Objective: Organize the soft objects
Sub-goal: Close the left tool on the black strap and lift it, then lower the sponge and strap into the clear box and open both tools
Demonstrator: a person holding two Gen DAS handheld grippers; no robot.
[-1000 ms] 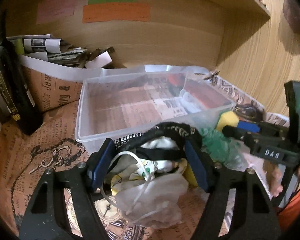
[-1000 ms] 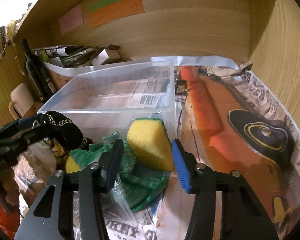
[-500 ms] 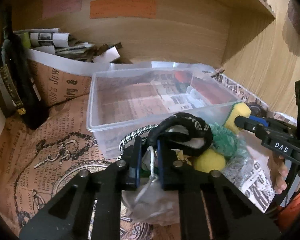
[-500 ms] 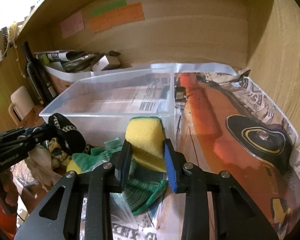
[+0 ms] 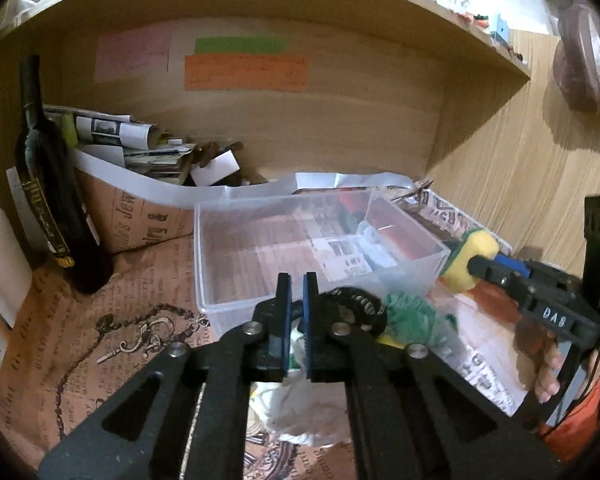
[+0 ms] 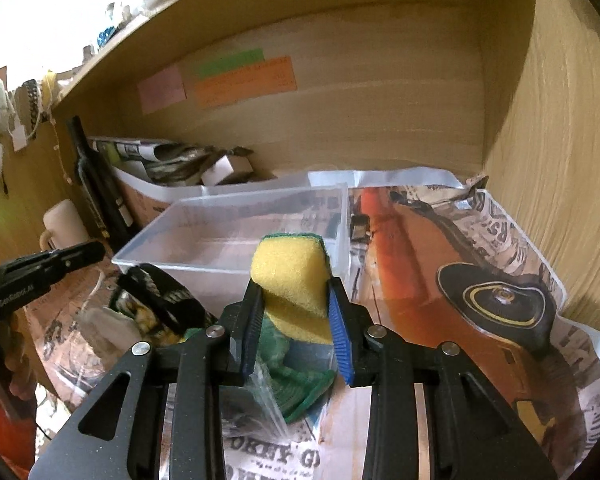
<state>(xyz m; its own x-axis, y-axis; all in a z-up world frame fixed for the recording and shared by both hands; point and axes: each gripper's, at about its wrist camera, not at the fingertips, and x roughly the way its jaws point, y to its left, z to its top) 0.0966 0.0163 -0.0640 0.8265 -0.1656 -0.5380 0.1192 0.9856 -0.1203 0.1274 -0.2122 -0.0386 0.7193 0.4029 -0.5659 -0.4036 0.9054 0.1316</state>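
One wooden alcove [image 5: 340,128] encloses the scene, its floor lined with printed newspaper [image 6: 480,280]. On its back wall, at about 12 o'clock in the left wrist view, hang three paper notes: one pink [image 5: 132,56], one green [image 5: 240,45], one orange [image 5: 246,73]. One clear plastic bin [image 5: 300,248] sits at the centre of the floor. One dark bottle [image 5: 48,184] stands at 9 o'clock in that view, and one heap of rolled papers [image 5: 140,148] lies behind the bin at about 10 o'clock.

In front of the bin's near wall lies a heap of soft things: one green mesh cloth [image 6: 296,376], one black patterned band [image 5: 356,312], one pale crumpled cloth [image 5: 304,408].

The left gripper [image 5: 297,320] points forward and slightly down at 6 o'clock of its own view, its jaws drawn nearly together and pinching the black band just in front of the bin's near wall. The right gripper [image 6: 296,320] likewise reaches forward from 6 o'clock, jaws clamped on the single yellow sponge [image 6: 290,280] with its green scouring layer on the far side; the sponge is lifted above the green cloth, level with the bin's near right corner. In the left wrist view that gripper comes in from 3 o'clock.
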